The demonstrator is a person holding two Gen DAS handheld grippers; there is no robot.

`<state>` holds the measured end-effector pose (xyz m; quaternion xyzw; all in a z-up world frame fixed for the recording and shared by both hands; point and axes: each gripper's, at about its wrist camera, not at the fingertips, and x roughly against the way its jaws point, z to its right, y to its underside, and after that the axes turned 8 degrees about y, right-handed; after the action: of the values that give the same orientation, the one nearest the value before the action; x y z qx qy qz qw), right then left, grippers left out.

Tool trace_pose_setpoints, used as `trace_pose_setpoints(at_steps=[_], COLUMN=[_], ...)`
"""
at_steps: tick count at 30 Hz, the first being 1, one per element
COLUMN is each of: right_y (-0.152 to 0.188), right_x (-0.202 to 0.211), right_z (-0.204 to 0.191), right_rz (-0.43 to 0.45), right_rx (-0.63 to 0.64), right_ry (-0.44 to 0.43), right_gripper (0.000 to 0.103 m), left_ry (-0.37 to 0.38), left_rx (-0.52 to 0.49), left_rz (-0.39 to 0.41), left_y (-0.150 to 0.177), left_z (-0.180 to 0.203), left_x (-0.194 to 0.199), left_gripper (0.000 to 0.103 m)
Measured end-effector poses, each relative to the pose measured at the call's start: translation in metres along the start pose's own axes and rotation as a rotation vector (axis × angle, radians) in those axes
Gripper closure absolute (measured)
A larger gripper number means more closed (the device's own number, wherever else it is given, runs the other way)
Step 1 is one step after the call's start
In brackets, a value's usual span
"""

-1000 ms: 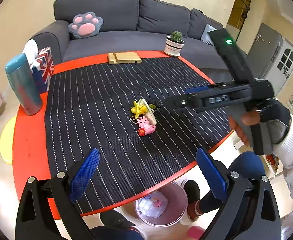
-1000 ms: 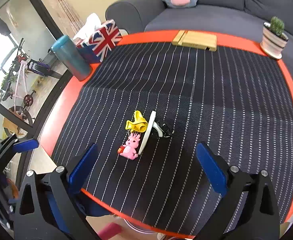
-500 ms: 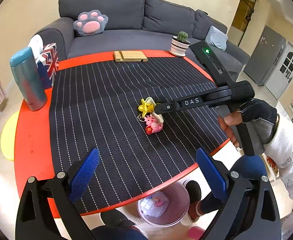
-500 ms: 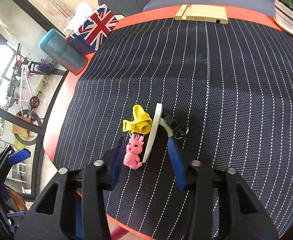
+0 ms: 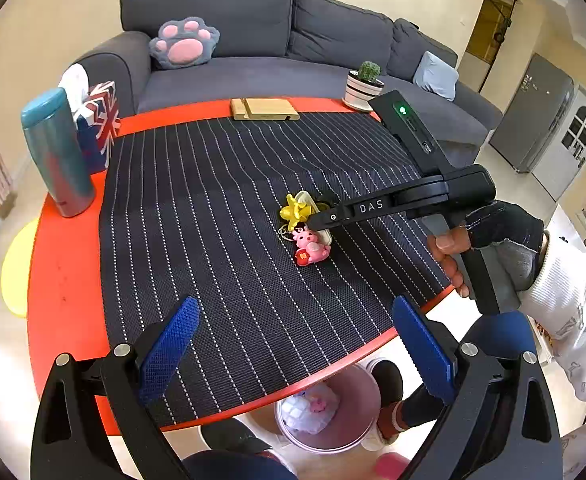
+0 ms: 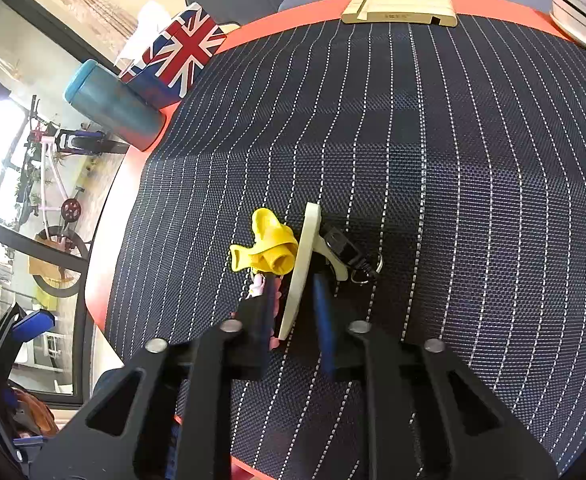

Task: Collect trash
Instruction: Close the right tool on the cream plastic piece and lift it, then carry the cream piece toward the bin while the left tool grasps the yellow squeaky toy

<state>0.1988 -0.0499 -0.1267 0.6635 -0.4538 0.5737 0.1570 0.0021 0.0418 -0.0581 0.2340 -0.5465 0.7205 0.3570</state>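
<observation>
- The right tool (image 6: 293, 308), wide apart a second ago and hanging above the pile, has dropped onto it and its jaws are closing on the cream plastic piece (image 6: 300, 272), which stands on edge between the blue pads.
- A gap remains in the right wrist view between the right pad and the plastic, so the grip does not yet look firm; the pickup looks begun, not finished.
- The trash pile sits near the middle of the striped mat (image 5: 221, 200): a yellow deflated balloon (image 6: 265, 248) just left of the cream piece, a pink rabbit charm (image 5: 311, 246) partly hidden under the left finger, and a black clip with a key ring (image 6: 347, 252) on the right.
- The left tool (image 5: 293, 356) has kept its place, jaws wide apart and empty, over the near edge of the red worktop (image 5: 65, 264).
- A pink bin (image 5: 327, 412), already holding some scraps, stands on the floor below that near edge, a short, unobstructed carry from the pile.
- The blue tumbler (image 5: 55, 152), flag-print box (image 5: 101, 120), wooden stand (image 5: 263, 109) and potted cactus (image 5: 365, 84) all keep to the far rim, well apart from the pile.
</observation>
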Motion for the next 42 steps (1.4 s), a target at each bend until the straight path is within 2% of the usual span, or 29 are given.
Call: trace_pose_setpoints(at_steps=[3,13,24,34,42], right_y=[0.001,0.002,0.003,0.011,0.018], right_x=[0.000,0.018,0.053,0.072,0.078], right_z=[0.000,-0.001,0.000,0.012,0.024], right_rz=[0.002,0.040,0.087,0.111,0.117], right_rx=[0.002,0.016,0.033,0.021,0.005], right_ry=[-0.002,0.003,0.001,0.004,0.003], right_gripper=[0.096,0.097,0.097,0.097,0.097], left_ry=[0.000,0.000,0.009,0.017,0.011], left_rx=[0.001,-0.006,-0.039,-0.060,-0.082], left_rz=[0.000,-0.007,-0.024,-0.083,-0.165], left_y=[0.000,-0.006,-0.031,-0.054,-0.071], left_z=[0.000,0.000,0.004,0.002,-0.002], left_x=[-0.001,-0.010,-0.029,-0.056,-0.089], left_gripper=[0.009,0.009,0.009,0.009,0.009])
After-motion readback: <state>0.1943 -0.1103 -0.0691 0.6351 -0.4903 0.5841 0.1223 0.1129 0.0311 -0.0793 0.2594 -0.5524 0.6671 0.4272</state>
